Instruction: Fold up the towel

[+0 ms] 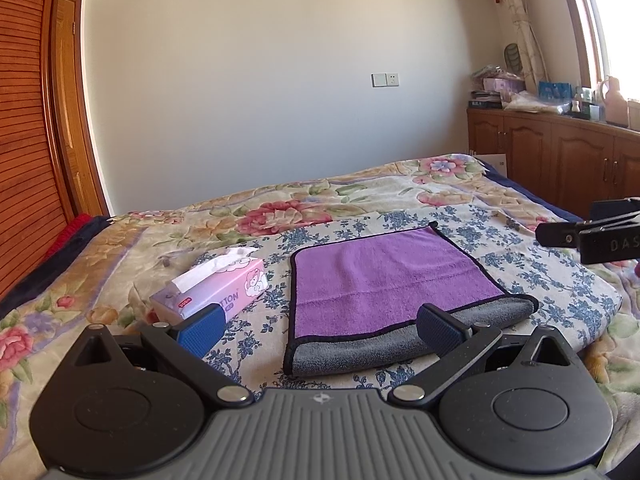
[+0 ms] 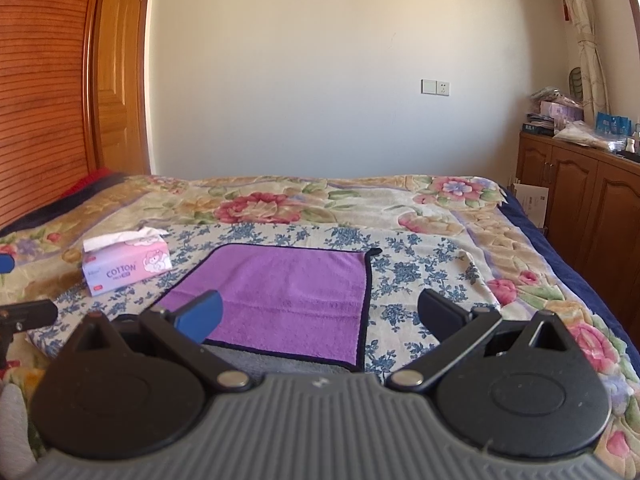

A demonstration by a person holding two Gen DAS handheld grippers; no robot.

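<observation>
Left wrist view, contents by size:

- Bed (image 1: 168, 236): flowered cover, filling the lower room; wooden cupboard (image 1: 560, 160) beyond its far right corner.
- Cloth (image 1: 540, 280): cream with blue flowers, spread flat on the bed cover.
- Towel (image 1: 384, 280): purple face, dark edging, lying on the blue-flowered cloth; near edge turned to show a grey underside. Same towel (image 2: 288, 296) seen flat in the right wrist view, a grey strip at its near edge.
- Tissue box (image 1: 224, 292): pink, just left of the towel, apart from it; a sheet sticking up from its slot.
- Left gripper (image 1: 316, 330): fingers spread wide, holding nothing, hovering at the towel's near left corner.
- Right gripper (image 2: 318, 314): fingers likewise spread wide, holding nothing, hovering over the towel's near right part; left fingertip (image 2: 200, 316) in front of purple fabric.
</observation>
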